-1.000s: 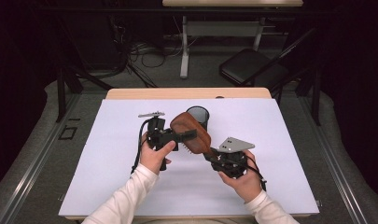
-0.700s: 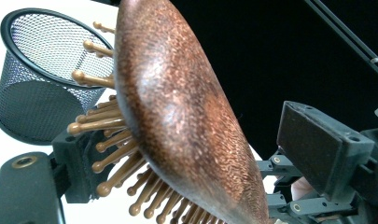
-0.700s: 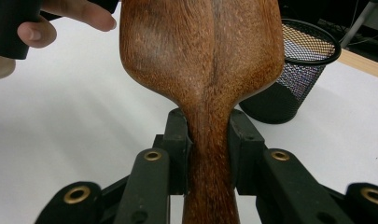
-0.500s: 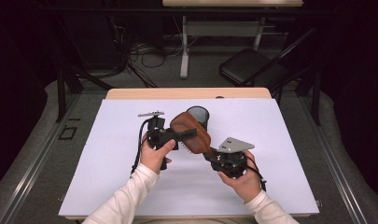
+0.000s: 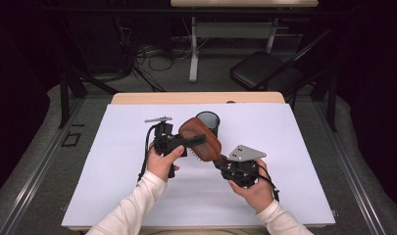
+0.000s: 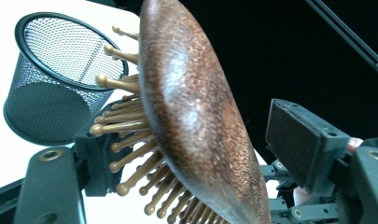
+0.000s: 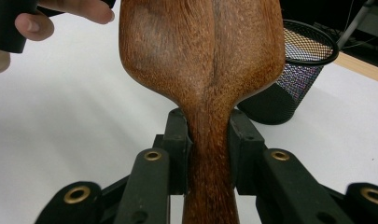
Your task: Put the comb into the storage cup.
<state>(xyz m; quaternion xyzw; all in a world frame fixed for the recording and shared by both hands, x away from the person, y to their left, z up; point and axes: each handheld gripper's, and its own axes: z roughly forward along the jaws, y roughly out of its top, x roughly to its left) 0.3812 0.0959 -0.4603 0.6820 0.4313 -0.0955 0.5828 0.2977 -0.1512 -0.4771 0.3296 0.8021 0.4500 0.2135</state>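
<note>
Between the earlier frames and now, only the left gripper [image 5: 198, 139] jaws have been closing around the hairbrush [image 5: 201, 139] head, one pad not yet touching its back. To its right, the handle is pinched by the right gripper [image 7: 210, 135], beside the mesh cup [image 5: 208, 122]. No writing is readable.

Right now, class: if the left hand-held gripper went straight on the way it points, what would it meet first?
The wooden hairbrush, already between the jaws of the left hand-held gripper, which have just been closing; beyond it probably the mesh cup.
</note>
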